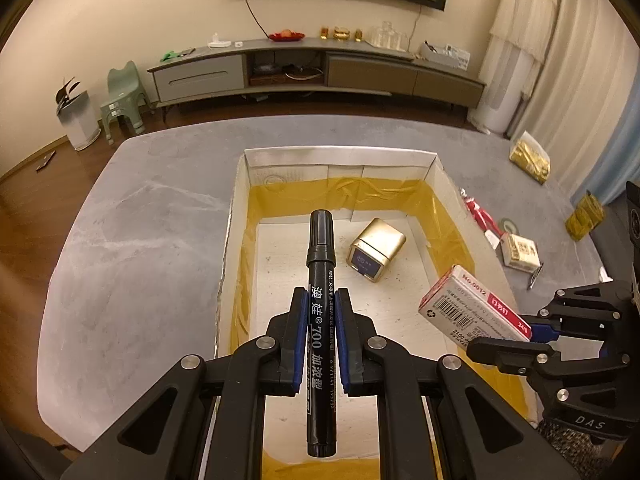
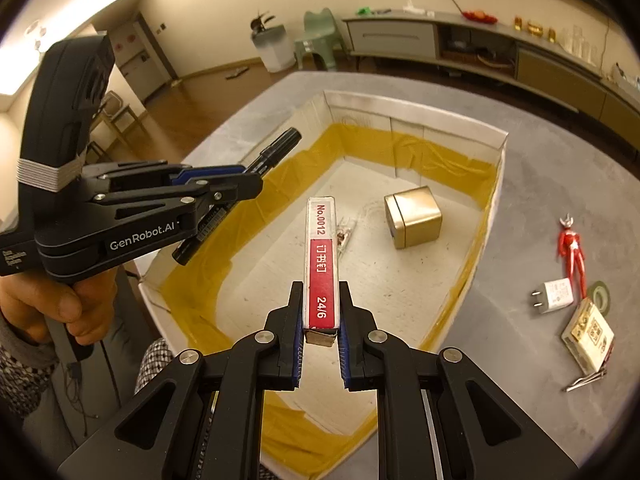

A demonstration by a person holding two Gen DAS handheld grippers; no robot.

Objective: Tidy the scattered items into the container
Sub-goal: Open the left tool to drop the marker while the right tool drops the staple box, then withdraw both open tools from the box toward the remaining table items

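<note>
Left claw (image 1: pixel 322 312) clamped on a black marker (image 1: pixel 320 320), right claw (image 2: pixel 320 312) clamped on a red-and-white staple box (image 2: pixel 320 264), both held above the open cardboard box (image 1: pixel 340 156) on the grey desk (image 1: pixel 140 220). Inside the box, a gold tin (image 2: pixel 414 222). Only in the right wrist view: a hand (image 2: pixel 52 304) gripping the left handle, plus a white plug (image 2: pixel 554 296) and red figure (image 2: pixel 572 248) lying on the desk beside the box.

The small clear packet (image 2: pixel 345 236) behind the staple box (image 2: pixel 321 264), centre frame, is partly hidden; its contents are too small to identify.
</note>
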